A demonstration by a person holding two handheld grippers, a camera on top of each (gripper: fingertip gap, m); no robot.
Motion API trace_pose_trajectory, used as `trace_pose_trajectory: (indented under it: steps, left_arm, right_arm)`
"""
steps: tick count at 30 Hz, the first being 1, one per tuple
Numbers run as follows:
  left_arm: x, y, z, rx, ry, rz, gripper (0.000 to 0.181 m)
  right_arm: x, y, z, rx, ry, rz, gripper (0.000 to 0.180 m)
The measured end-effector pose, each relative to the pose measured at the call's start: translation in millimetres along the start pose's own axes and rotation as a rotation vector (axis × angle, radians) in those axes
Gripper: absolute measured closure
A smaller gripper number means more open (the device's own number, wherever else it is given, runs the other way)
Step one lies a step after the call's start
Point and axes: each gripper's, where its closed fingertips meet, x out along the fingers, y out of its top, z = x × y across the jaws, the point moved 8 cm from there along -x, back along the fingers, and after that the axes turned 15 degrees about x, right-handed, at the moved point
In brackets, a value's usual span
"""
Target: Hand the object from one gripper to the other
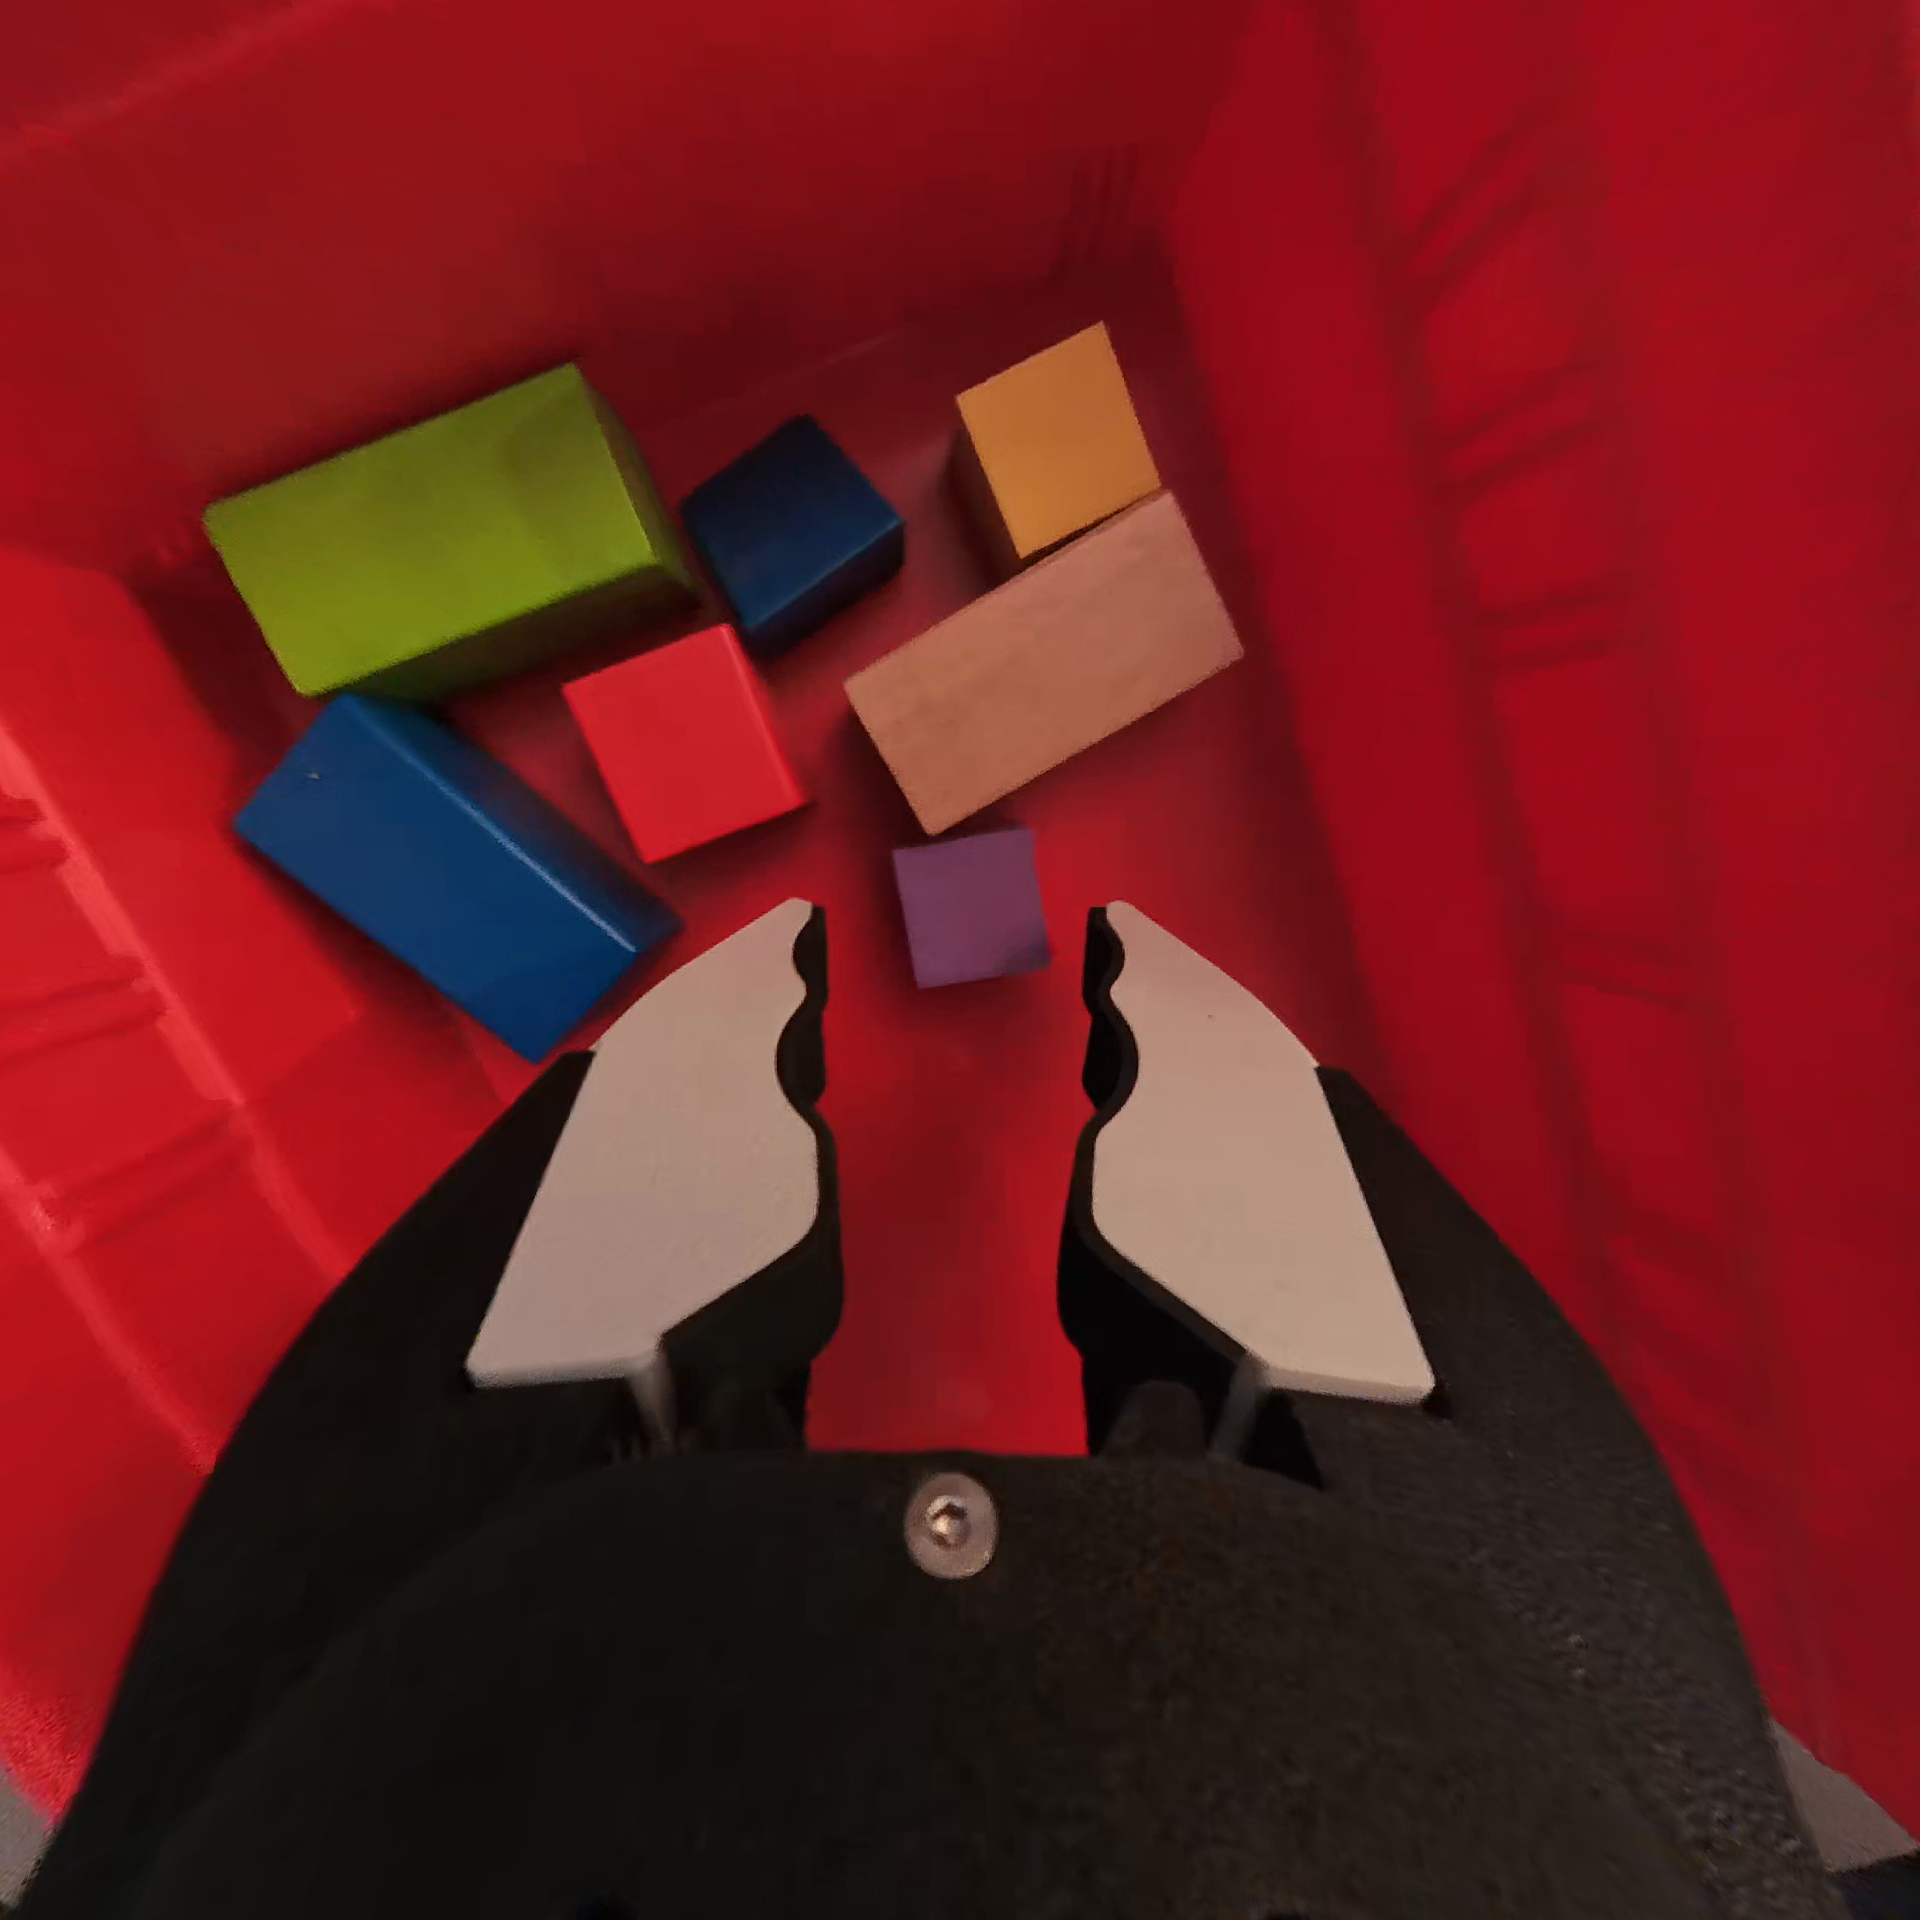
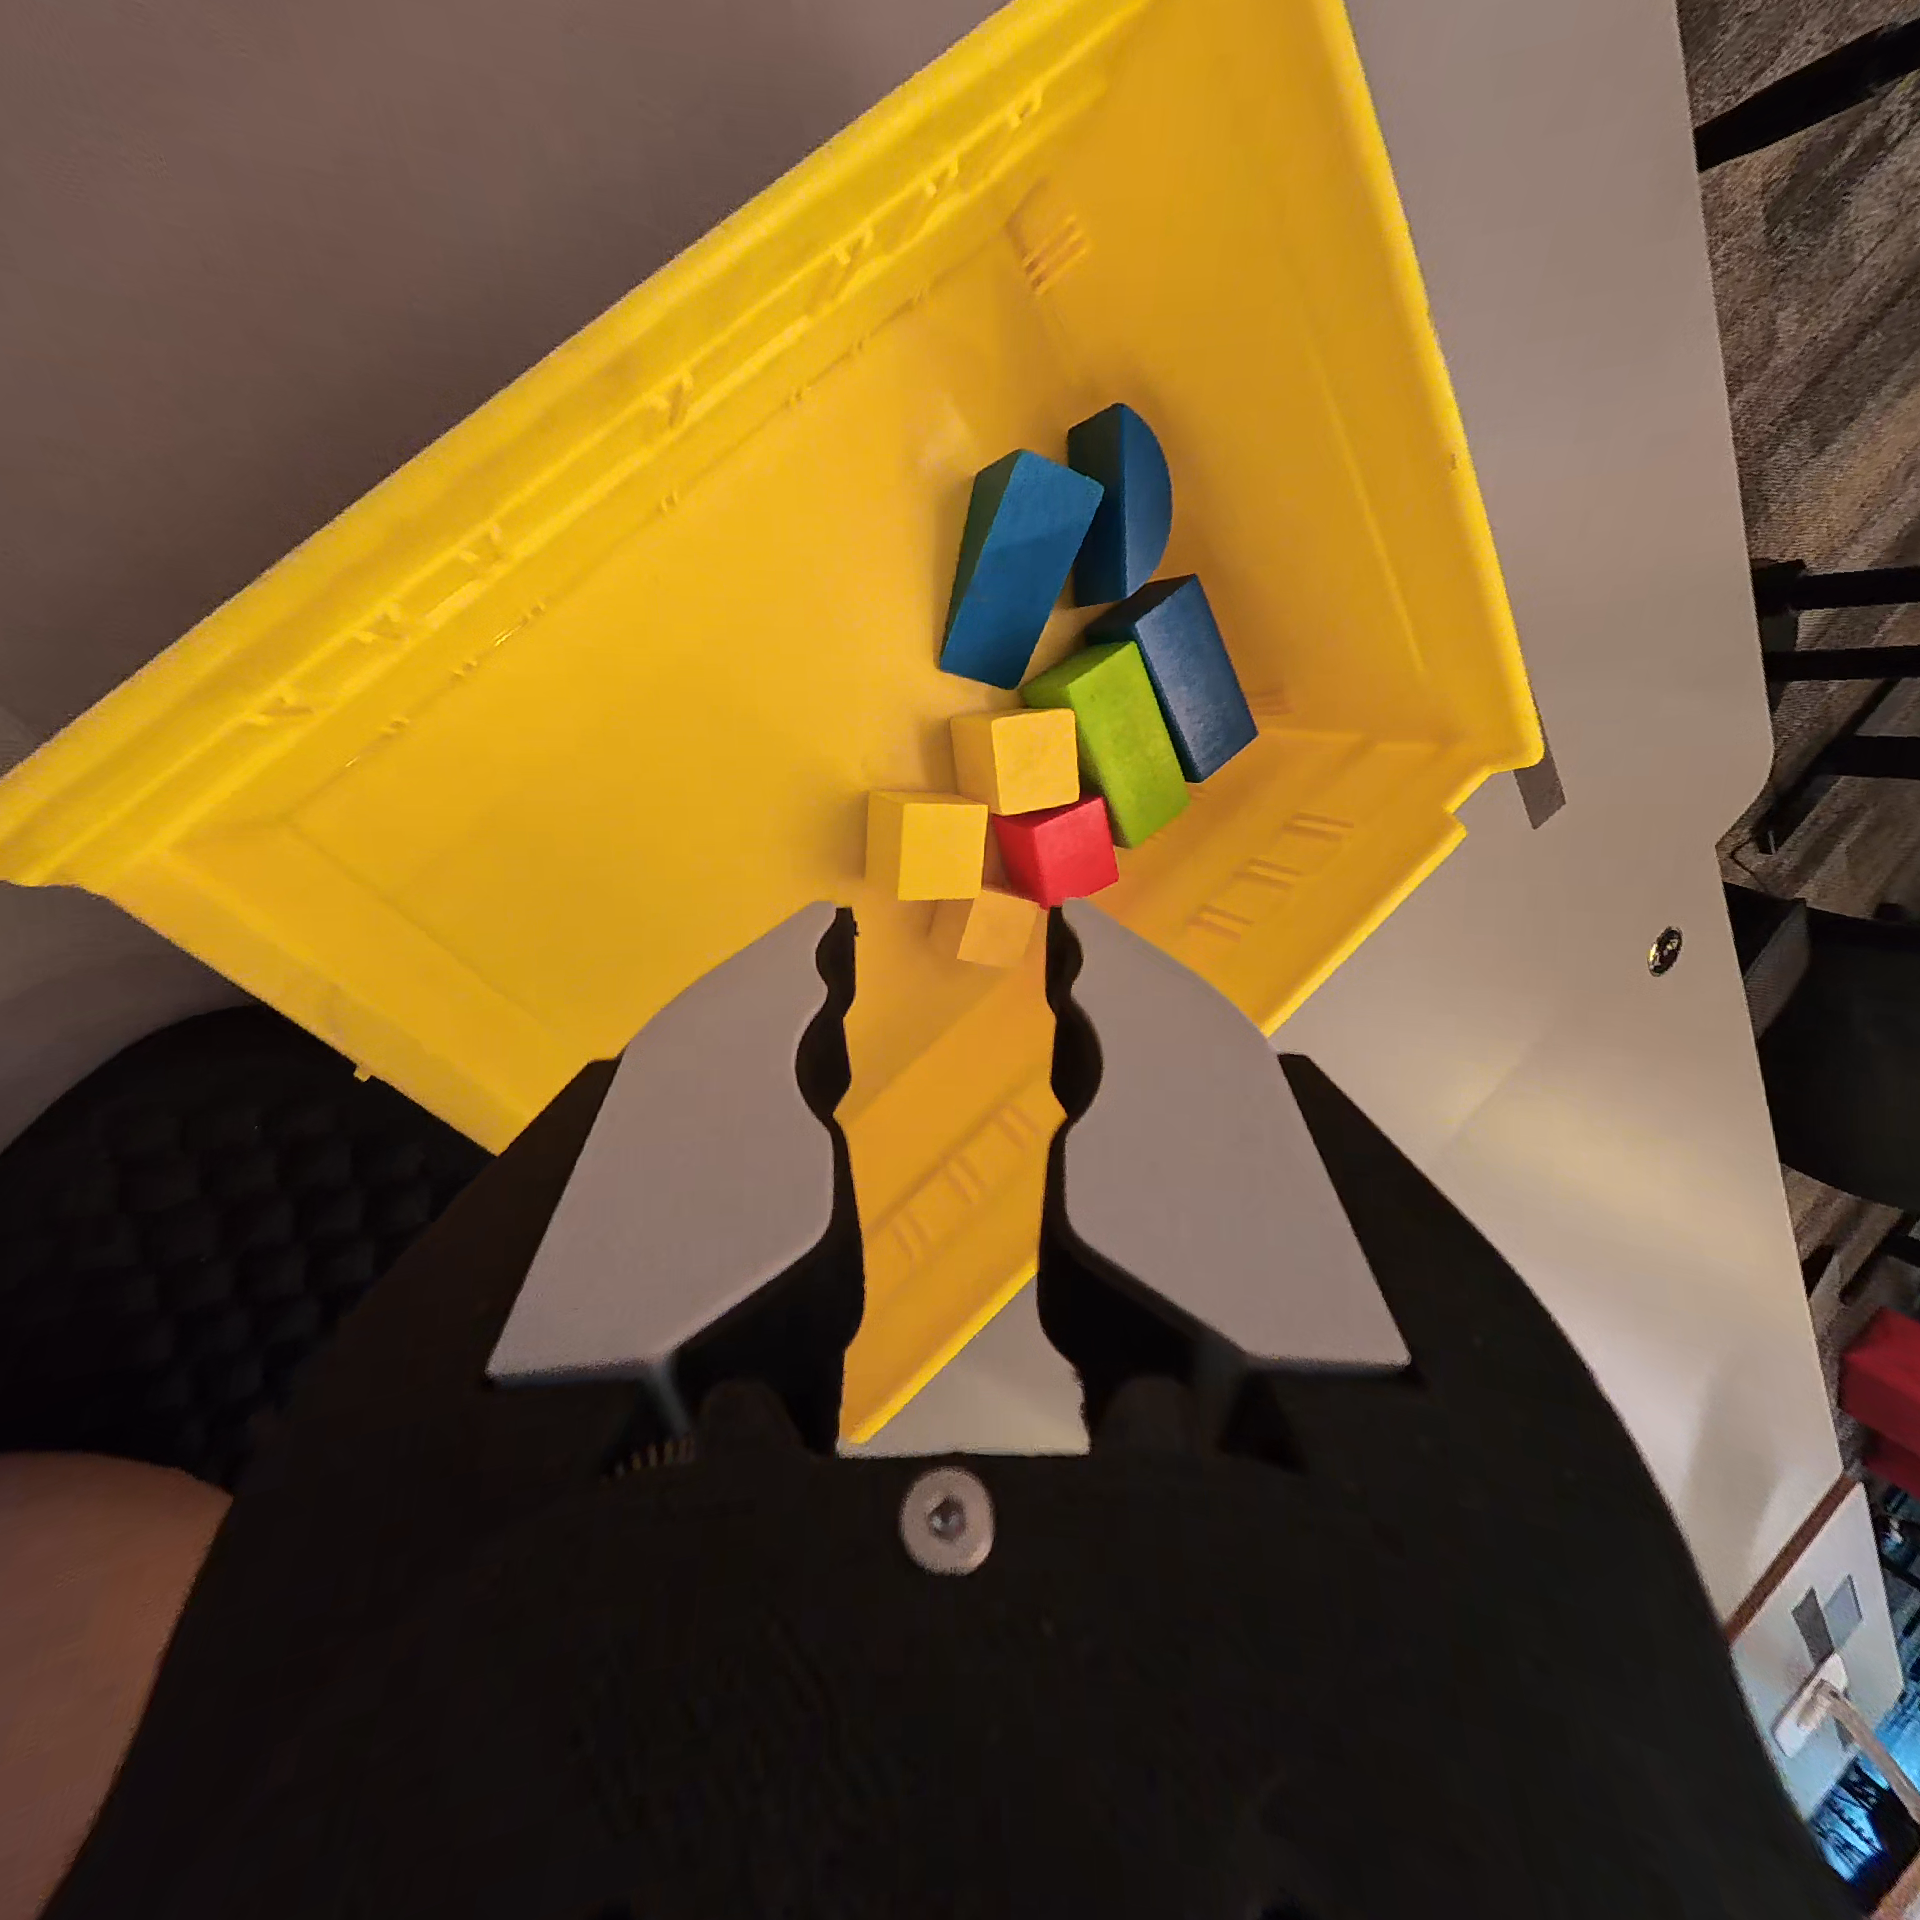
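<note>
Left wrist view: we see the left gripper [image 1: 954,914] inside a red bin [image 1: 1558,623], its jaws apart and holding nothing. On the bin floor lie seven wooden blocks: a purple cube [image 1: 968,906] just ahead of the fingertips and slightly right of the gap between them; a red cube [image 1: 681,740]; a long blue block [image 1: 447,873] at the left; a long green block [image 1: 436,530] behind it; a dark blue cube [image 1: 792,530]; an orange block [image 1: 1055,436] at the back right, touching a long tan block [image 1: 1044,665]. We cannot tell from this view which block is the one to be handed over; none is gripped.

Right wrist view: we see the right gripper [image 2: 951,914] above a yellow bin [image 2: 520,790] that rests on a white table [image 2: 1621,520]. Its jaws are apart and empty. Clustered near the bin's right wall are two yellow cubes [image 2: 1018,758] [image 2: 928,844], a red cube [image 2: 1058,847] close to the right fingertip, a green block [image 2: 1117,738], a blue block [image 2: 1184,675], a blue wedge-like piece [image 2: 1013,571] and a blue half-round [image 2: 1127,504]. A further small yellow piece [image 2: 992,930] lies just beyond the fingertips; its shape is unclear.
</note>
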Motion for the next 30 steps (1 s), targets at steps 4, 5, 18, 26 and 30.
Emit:
trace_pose_trajectory:
  steps: [4,5,18,26,30]
  left_arm:
    - [8.7,-0.2,0.8,0.003,0.009,-0.03,0.137]
    - [10.5,-0.7,1.0,0.004,0.012,-0.039,0.139]
    - [-46.9,-1.9,-6.7,-0.028,-0.085,0.156,0.153]
    - [-168.7,25.8,76.9,0.175,-0.783,0.886,0.153]
    - [-182.2,37.4,119.2,0.234,-1.052,0.986,0.153]
  right_arm:
    - [-3.1,-0.6,-1.7,-0.01,-0.013,-0.003,0.143]
    - [-3.8,-0.5,-2.2,-0.015,-0.014,-0.001,0.143]
    - [-26.6,20.4,-9.7,-0.086,-0.114,0.182,0.146]
    - [-77.3,97.4,-83.1,-0.29,-0.053,0.906,0.146]
    - [-99.5,112.7,-136.0,-0.338,0.128,1.214,0.135]
